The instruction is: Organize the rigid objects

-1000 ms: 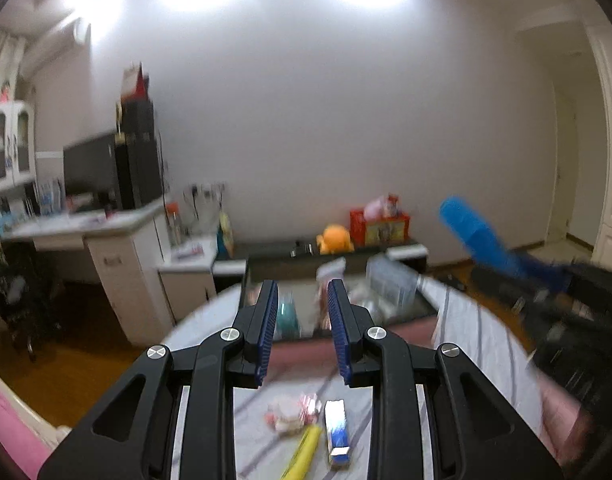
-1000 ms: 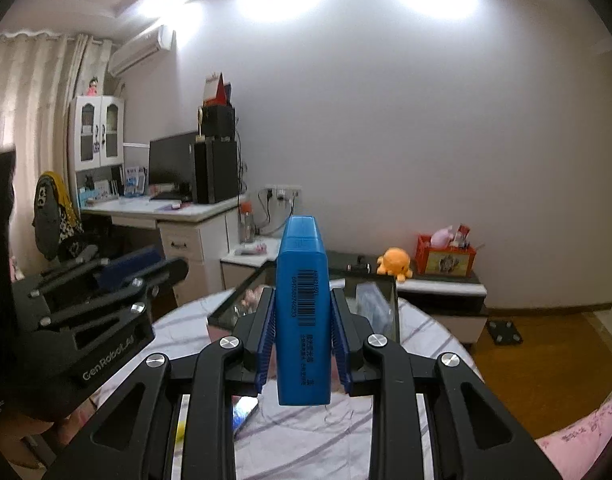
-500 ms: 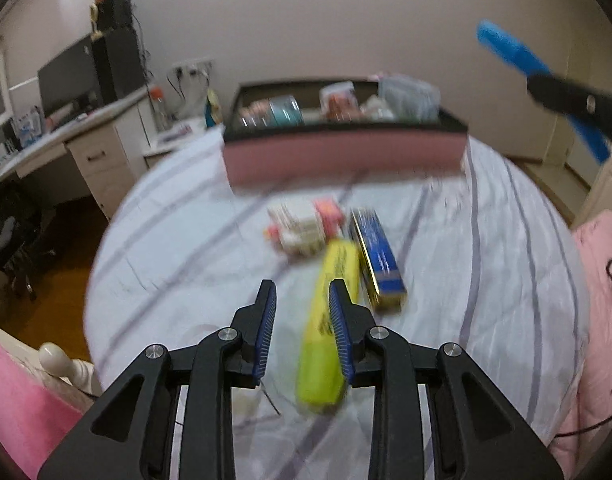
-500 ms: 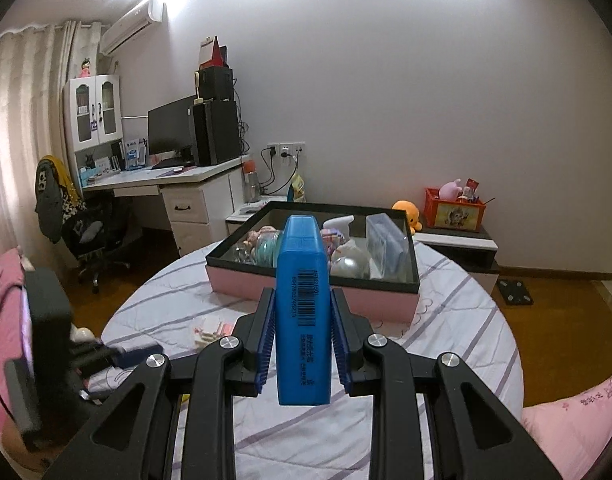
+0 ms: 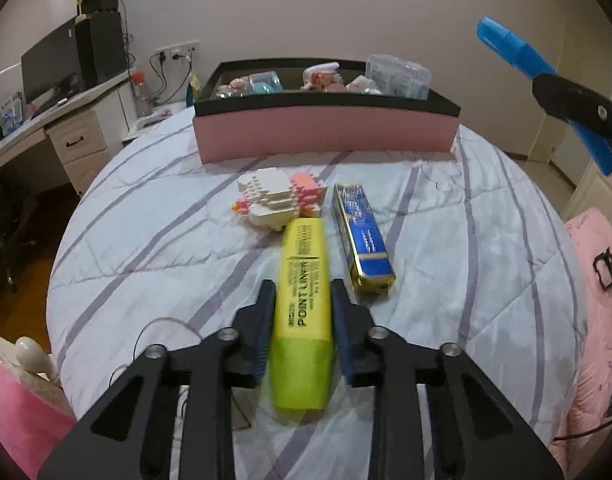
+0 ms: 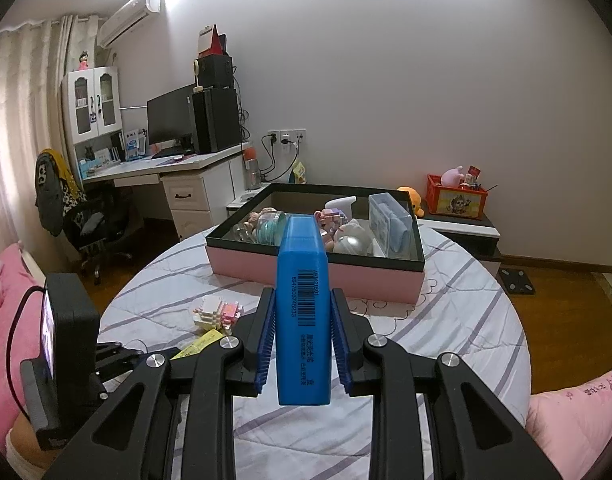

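While the yellow highlighter [image 5: 303, 280] lies flat on the striped cloth of the round desk [image 5: 486, 248], the left hand-held gripper [image 5: 301, 320] straddles its near half, jaws closing, with the blue pads just at its sides; whether they press yet I cannot tell. Just beside it on the right lies a blue and gold box [image 5: 364, 240], and touching its far tip sits a small white and pink block figure [image 5: 279, 198]. The right hand-held gripper [image 6: 301, 340] is clamped narrow on a blue highlighter [image 6: 303, 304], held in the air short of the pink box with a black rim [image 6: 386, 280] at the far side of the desk. That box already holds several small things, so part of the sorting looks done. By my reading, four things are left: the blue highlighter in the air, and the three on the cloth.
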`<move>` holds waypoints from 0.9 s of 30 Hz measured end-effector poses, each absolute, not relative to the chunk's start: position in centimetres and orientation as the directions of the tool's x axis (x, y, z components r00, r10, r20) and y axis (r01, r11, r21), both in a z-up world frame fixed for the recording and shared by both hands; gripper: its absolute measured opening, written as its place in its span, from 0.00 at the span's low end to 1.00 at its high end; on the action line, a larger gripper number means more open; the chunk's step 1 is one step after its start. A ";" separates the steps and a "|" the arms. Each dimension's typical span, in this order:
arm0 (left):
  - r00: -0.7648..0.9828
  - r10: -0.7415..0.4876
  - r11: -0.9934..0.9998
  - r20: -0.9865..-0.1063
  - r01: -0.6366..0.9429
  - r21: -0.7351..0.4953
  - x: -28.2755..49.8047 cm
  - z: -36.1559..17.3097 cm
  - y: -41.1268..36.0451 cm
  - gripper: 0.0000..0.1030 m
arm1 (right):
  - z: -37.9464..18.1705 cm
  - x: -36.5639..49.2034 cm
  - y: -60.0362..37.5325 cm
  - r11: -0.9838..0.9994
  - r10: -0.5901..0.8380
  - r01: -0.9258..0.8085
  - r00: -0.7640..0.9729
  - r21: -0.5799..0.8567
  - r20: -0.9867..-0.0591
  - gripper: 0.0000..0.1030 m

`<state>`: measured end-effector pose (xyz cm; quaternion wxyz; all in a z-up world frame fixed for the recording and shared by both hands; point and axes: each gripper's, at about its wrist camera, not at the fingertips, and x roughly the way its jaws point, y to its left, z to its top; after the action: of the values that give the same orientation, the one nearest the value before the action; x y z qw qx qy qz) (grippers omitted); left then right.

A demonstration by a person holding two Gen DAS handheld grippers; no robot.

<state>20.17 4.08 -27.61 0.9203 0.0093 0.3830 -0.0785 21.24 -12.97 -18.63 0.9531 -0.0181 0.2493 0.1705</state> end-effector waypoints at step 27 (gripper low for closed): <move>0.970 -0.043 0.993 -0.238 0.068 0.100 16.1 -9.0 0.8 0.26 | -11.4 19.7 -12.9 0.942 0.322 -0.337 0.899 0.004 -0.297 0.26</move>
<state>16.08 0.81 -9.05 0.9911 0.0539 0.1184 -0.0280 19.72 -12.87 -11.36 0.9740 -0.0239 0.1485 0.1691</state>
